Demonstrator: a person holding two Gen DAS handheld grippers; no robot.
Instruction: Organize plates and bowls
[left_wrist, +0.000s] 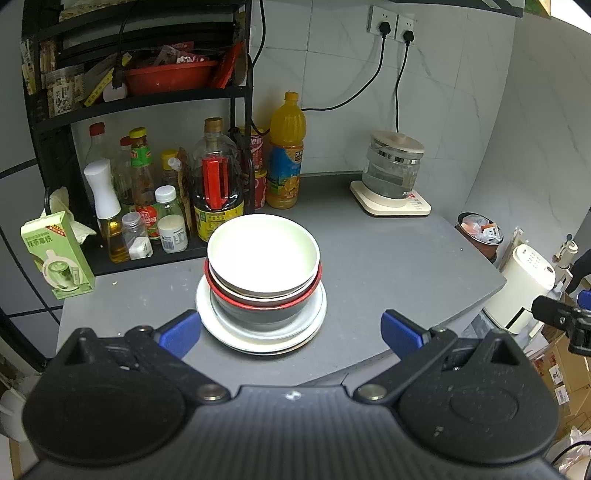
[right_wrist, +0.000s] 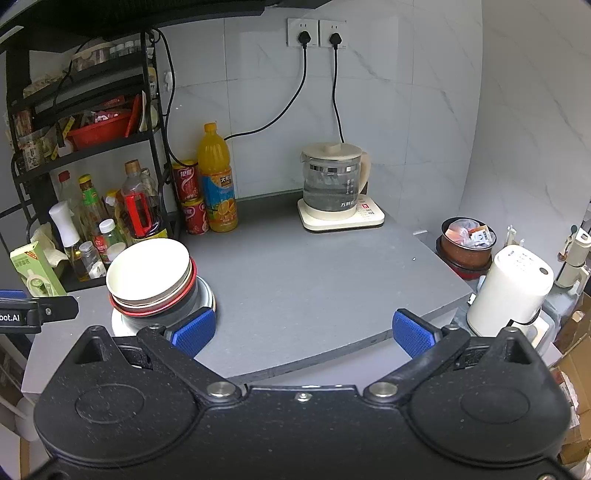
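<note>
Bowls and plates stand in one stack on the grey counter (left_wrist: 388, 266), near its front left part and just in front of the black rack (left_wrist: 236, 99) of bottles. At the top sits a white bowl (left_wrist: 263, 251), nested in a red-rimmed bowl (left_wrist: 258, 301) with a dark outer wall, and both rest on a pile of white plates (left_wrist: 258, 336). From the right wrist view the same stack shows at the left, the white bowl (right_wrist: 149, 269) uppermost and a plate rim (right_wrist: 207, 295) showing beneath. The left gripper (left_wrist: 291, 332) hangs just in front of the stack, its blue fingers (left_wrist: 181, 332) spread wide and holding nothing, one finger close beside the plate edge. The right gripper (right_wrist: 303, 332) also stands wide apart and empty over bare counter, its left blue finger (right_wrist: 195, 330) near the plates. An orange juice bottle (left_wrist: 286, 151) stands behind the stack, and a glass kettle (left_wrist: 393, 170) on its cream base sits toward the back right corner, well apart from the dishes.
</note>
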